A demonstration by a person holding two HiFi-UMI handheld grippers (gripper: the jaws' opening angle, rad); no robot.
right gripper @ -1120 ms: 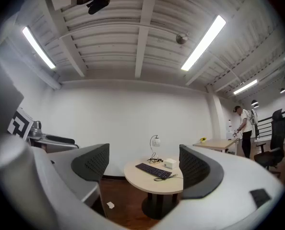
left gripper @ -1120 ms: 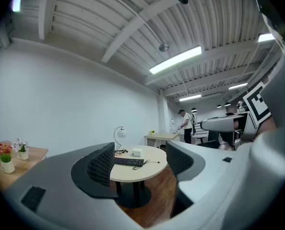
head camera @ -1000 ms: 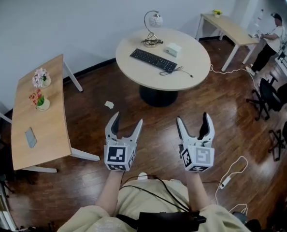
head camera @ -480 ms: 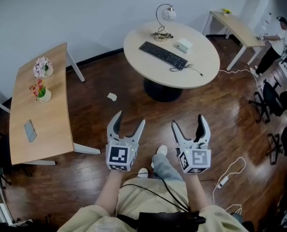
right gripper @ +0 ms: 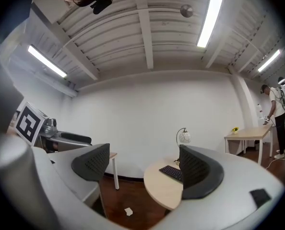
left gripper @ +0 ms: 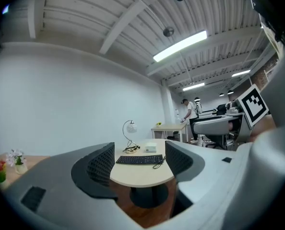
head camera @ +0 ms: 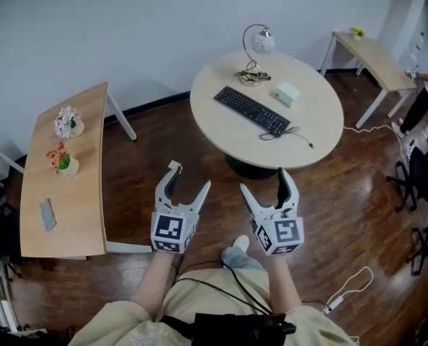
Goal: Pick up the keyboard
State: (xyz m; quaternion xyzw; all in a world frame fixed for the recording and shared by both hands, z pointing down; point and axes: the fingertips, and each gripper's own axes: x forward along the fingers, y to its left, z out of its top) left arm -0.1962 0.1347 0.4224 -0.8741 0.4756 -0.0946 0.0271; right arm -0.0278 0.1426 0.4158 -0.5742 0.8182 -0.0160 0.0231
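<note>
On the round counter point(head camera: 311, 146), far ahead of you and a bit to the right, lies the keyboard point(head camera: 251, 111), well apart from both pairs of jaws. Its long side runs from far left to near right. Your left gripper point(head camera: 189, 181) and right gripper point(head camera: 264, 186) both hang over the floor, jaws wide apart with nothing in them; the right one is nearer, so it looks best placed to reach first.
</note>
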